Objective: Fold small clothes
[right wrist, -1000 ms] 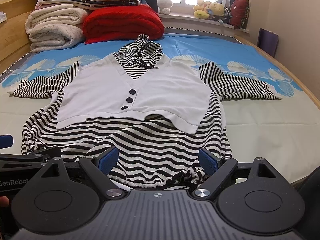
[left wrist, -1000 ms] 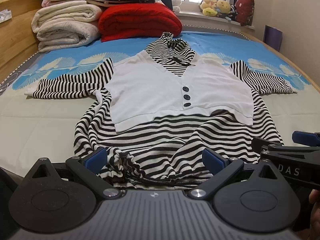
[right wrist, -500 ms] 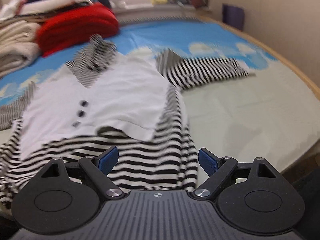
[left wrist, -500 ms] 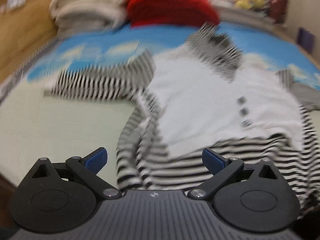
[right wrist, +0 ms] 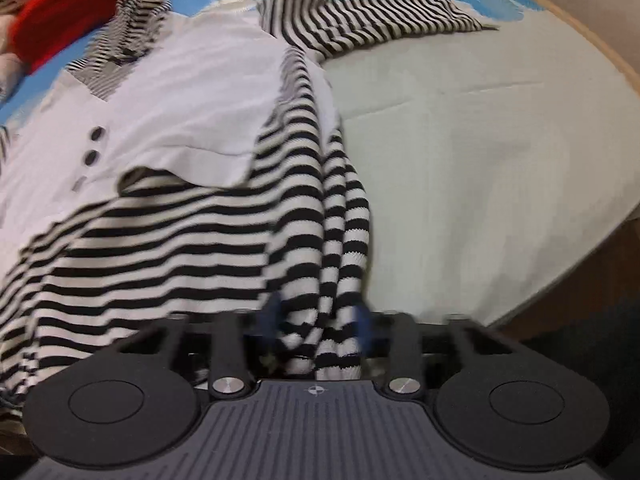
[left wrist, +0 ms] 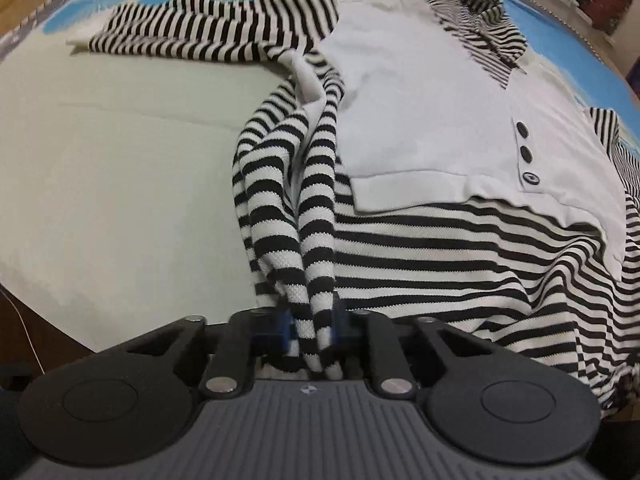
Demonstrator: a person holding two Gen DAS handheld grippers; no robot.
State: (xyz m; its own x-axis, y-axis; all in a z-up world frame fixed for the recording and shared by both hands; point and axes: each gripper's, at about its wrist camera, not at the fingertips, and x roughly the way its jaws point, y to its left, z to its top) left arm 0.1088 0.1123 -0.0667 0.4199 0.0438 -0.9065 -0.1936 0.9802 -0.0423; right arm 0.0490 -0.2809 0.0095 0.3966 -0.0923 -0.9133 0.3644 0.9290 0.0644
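Observation:
A small black-and-white striped top (left wrist: 440, 248) with a white vest front and dark buttons lies face up on the bed; it also shows in the right wrist view (right wrist: 168, 232). My left gripper (left wrist: 310, 326) is shut on the bunched striped cloth of the top's left side near the hem. My right gripper (right wrist: 318, 320) is shut on the bunched striped cloth of the top's right side near the hem. Both sleeves (left wrist: 208, 36) (right wrist: 372, 16) lie spread outward.
Pale green sheet (left wrist: 120, 168) spreads left of the top and also right of it (right wrist: 480, 140). A red folded blanket (right wrist: 80, 4) lies at the head of the bed. The wooden bed edge (right wrist: 592, 28) runs along the right.
Both grippers were open at the hem. They moved apart to the top's two sides and shut on the striped cloth there, gathering it into folds.

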